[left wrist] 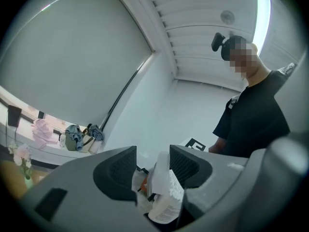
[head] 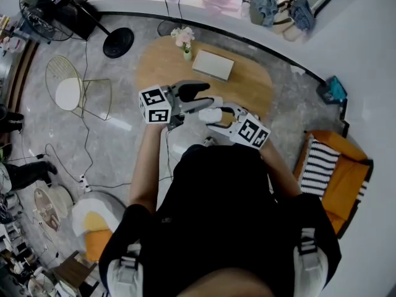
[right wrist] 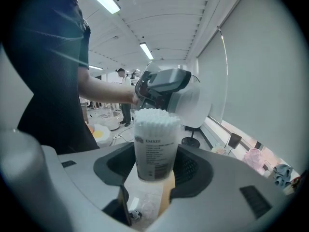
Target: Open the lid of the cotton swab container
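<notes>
A grey marble floor (head: 117, 147) and an oval wooden table (head: 250, 85) lie below the standing person. The cotton swab container (right wrist: 154, 146) carries a label (right wrist: 153, 142) reading "EMXEE"; the smaller print under it is unreadable. The container stands upright between the right gripper (right wrist: 154, 167) jaws, which clamp its lower body, swab tips bare on top. The left gripper (left wrist: 153, 167), just beyond, grips the white lid (right wrist: 195, 108), clear of the container.
</notes>
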`<state>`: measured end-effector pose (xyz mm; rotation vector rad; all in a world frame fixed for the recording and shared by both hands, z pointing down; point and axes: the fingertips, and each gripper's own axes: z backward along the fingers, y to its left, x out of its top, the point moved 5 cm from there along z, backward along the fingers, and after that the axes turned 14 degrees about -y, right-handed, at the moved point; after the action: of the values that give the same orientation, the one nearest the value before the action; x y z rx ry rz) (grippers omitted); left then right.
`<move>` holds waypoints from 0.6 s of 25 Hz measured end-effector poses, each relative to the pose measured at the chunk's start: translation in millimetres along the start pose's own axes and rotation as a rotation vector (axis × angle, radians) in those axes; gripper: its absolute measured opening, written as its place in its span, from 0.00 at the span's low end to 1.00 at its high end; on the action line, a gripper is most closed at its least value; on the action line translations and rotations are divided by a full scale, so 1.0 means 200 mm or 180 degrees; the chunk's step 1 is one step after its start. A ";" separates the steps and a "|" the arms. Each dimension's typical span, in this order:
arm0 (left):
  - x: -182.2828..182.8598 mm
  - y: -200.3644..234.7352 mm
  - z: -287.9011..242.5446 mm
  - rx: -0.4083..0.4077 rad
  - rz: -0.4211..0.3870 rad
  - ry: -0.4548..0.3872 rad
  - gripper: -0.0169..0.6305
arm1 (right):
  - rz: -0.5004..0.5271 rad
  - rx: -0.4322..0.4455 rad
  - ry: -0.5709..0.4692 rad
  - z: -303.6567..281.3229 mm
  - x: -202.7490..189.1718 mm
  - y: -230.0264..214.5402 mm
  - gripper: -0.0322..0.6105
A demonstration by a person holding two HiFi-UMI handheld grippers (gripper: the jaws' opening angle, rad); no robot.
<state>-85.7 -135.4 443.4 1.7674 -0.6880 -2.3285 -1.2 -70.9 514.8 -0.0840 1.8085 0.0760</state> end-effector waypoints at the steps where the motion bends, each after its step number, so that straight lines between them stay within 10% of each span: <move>1: -0.01 0.01 0.01 0.0024 0.0027 -0.0024 0.35 | -0.0007 0.0016 0.0002 0.01 0.00 0.00 0.38; 15: -0.11 0.09 0.06 0.0324 0.0137 -0.0032 0.35 | 0.0028 0.0046 0.0030 0.01 -0.02 0.07 0.38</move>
<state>-92.4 -140.7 473.3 1.7640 -0.8518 -2.3144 0.1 -56.2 518.7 -0.0663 1.8188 0.0690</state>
